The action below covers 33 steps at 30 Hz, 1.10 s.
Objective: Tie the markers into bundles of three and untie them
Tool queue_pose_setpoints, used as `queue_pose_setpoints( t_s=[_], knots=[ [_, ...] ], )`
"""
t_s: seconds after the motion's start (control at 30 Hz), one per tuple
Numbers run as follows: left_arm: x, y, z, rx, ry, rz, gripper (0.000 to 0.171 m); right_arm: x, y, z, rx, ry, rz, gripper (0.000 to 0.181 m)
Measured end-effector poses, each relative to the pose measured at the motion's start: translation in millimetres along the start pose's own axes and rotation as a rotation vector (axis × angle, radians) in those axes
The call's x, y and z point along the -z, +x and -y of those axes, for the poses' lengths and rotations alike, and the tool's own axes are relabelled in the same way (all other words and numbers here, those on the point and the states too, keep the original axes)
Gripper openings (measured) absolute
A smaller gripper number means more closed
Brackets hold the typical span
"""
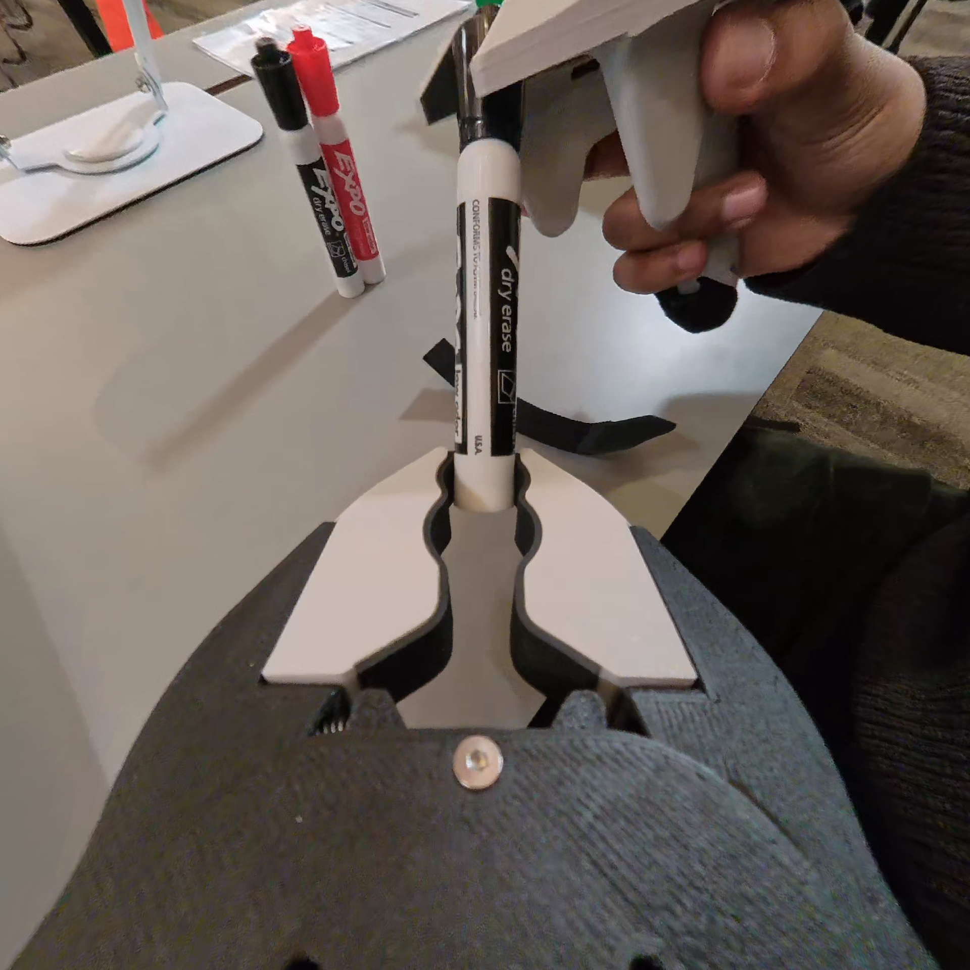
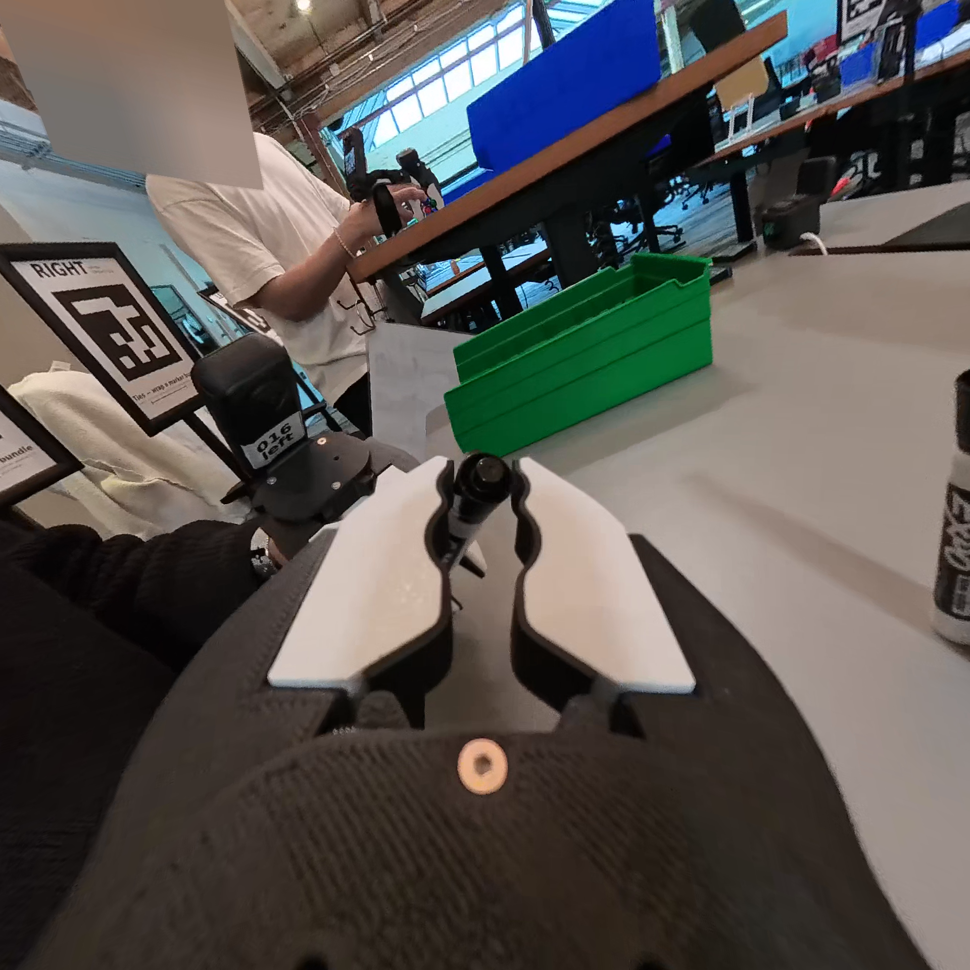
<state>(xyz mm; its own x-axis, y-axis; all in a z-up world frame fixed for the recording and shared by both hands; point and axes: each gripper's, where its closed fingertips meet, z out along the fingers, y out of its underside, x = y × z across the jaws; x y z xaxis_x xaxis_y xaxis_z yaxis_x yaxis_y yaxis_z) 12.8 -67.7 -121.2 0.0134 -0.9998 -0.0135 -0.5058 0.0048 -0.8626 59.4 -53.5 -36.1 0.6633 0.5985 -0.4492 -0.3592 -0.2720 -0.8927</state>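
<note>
A black dry-erase marker (image 1: 485, 315) is held in the air between both grippers, above the grey table (image 1: 157, 378). My left gripper (image 1: 483, 472) is shut on its white bottom end. My right gripper (image 2: 482, 472) is shut on its black cap end (image 2: 475, 493); it also shows at the top of the left wrist view (image 1: 546, 58), held by a hand. A black marker (image 1: 307, 173) and a red marker (image 1: 341, 162) lie side by side on the table, far left. A black strap (image 1: 593, 425) lies on the table behind the held marker.
A white stand base (image 1: 105, 157) sits at the far left, with a paper sheet (image 1: 336, 26) behind the markers. A green bin (image 2: 577, 362) stands on the table ahead of the right gripper. The table edge runs at the right. A person stands at another bench. My hands' fingertips stand some 10 centimeters from each other.
</note>
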Motion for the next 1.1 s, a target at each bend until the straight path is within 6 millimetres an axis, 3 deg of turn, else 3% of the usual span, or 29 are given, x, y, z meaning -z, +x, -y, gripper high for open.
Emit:
queue_pose_setpoints(
  t_s=[0.1,0.17,0.27,0.5,0.67,1.1],
  knots=[
    [-0.5,-1.1,-1.2,-0.011,0.022,0.027,0.022,-2.4,-0.2,-2.1,-0.04,0.008,0.001,0.02],
    [-1.6,0.8,0.3,-0.007,0.031,0.032,0.037,-6.0,-2.4,-5.1,-0.051,0.009,0.0,0.02],
    [-5.1,6.9,-5.3,0.033,-0.004,-0.009,0.041,-12.7,-8.9,-9.5,-0.035,0.009,-0.004,0.019],
    [-5.6,15.4,-5.2,0.102,-0.009,-0.081,0.035,-21.0,-17.2,-16.0,-0.021,0.01,-0.005,0.019],
    [-4.0,13.3,-4.9,0.121,-0.01,-0.081,0.016,-21.0,-15.6,-17.9,-0.023,0.005,-0.007,0.019],
    [-5.6,11.4,-10.4,0.132,-0.052,-0.081,0.018,-17.2,-10.9,-15.6,-0.055,0.02,-0.001,0.02]
  ],
)
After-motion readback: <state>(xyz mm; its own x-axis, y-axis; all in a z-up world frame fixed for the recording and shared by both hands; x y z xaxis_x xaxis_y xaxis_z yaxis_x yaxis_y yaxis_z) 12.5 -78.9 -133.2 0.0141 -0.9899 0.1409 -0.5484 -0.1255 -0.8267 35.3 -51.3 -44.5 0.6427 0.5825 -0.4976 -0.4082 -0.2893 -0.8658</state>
